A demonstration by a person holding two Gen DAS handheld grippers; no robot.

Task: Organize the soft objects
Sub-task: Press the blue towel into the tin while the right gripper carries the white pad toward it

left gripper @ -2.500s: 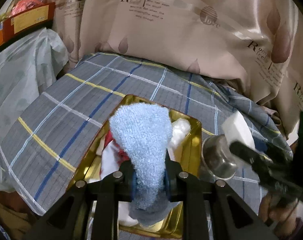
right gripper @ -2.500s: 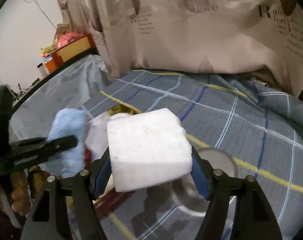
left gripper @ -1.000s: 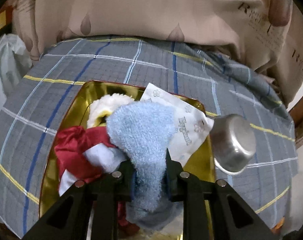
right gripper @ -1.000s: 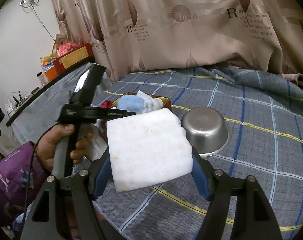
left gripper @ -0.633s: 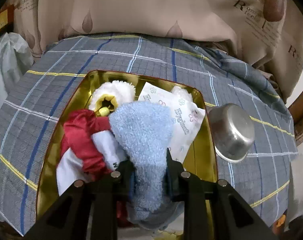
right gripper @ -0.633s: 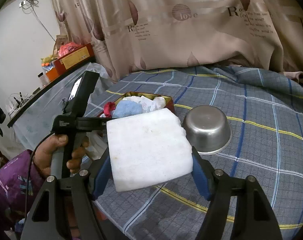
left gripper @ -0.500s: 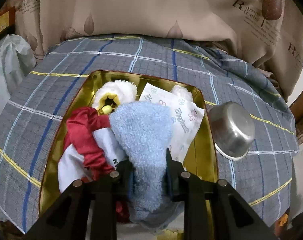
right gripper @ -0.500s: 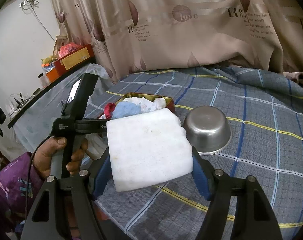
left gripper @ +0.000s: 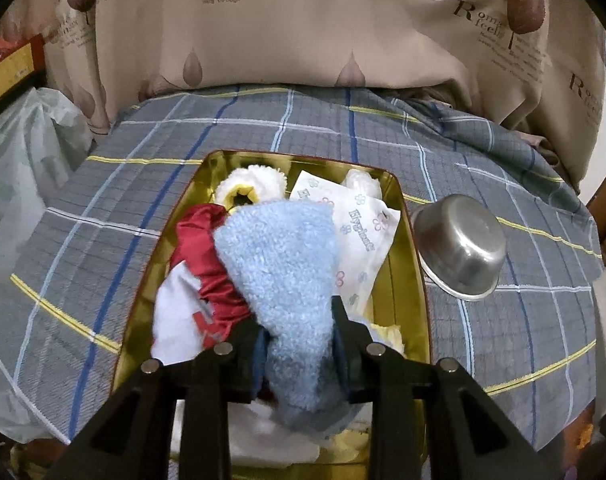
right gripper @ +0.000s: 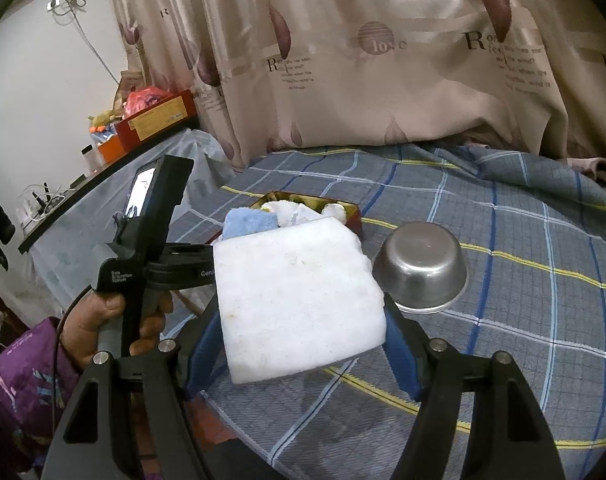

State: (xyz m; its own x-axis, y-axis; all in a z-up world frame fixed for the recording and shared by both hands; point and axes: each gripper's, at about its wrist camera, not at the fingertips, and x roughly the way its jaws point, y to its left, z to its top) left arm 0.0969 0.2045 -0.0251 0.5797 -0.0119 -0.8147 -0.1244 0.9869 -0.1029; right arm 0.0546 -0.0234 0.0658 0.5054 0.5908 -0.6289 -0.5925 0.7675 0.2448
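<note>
A light blue fluffy cloth point(left gripper: 279, 256) stands between the pads of my left gripper point(left gripper: 299, 340), over the near end of a gold tin point(left gripper: 411, 280). The jaws are opening, and the cloth still fills the gap and touches both pads. In the tin lie a red and white cloth point(left gripper: 203, 256), a white plush piece point(left gripper: 251, 184) and a printed tissue pack point(left gripper: 359, 232). My right gripper point(right gripper: 301, 340) is shut on a white foam block point(right gripper: 299, 296), held above the checked cloth in front of the tin point(right gripper: 353, 216). In the right wrist view the blue cloth point(right gripper: 247, 222) shows behind the block.
An upturned steel bowl point(left gripper: 459, 248) sits on the grey checked tablecloth point(left gripper: 103, 240) just right of the tin. A beige printed curtain point(left gripper: 303, 40) hangs behind the table. A person's hand point(right gripper: 103, 324) holds the left gripper's handle. A shelf with boxes point(right gripper: 155, 116) stands at far left.
The left gripper has drawn back and a little up with the blue cloth, so more of the tin shows, and its jaws stand slightly wider. The right gripper and foam block have stayed put.
</note>
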